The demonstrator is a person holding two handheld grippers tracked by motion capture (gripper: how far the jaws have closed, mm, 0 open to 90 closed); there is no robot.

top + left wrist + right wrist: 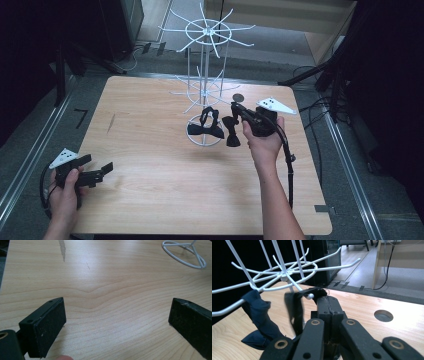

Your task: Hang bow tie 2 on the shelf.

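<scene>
A white wire rack [206, 75] with two tiers of hooks stands at the back middle of the table. One dark bow tie [205, 129] hangs from a lower hook by its strap, down to the rack's base ring. My right gripper [234, 107] is shut on the strap of a second black bow tie [231, 133], which dangles just right of the rack. In the right gripper view the right gripper [329, 300] pinches that strap [294, 307] beside a ball-tipped hook [311, 296]; the hung tie [259, 315] is at left. My left gripper [100, 163] is open near the front left corner, with nothing between its fingers [47, 322].
The wooden table [150, 150] has a round hole [239, 97] at the back right, near the right hand. The rack's base ring [185, 255] lies far ahead of the left gripper. Dark stands and cables surround the table on the floor.
</scene>
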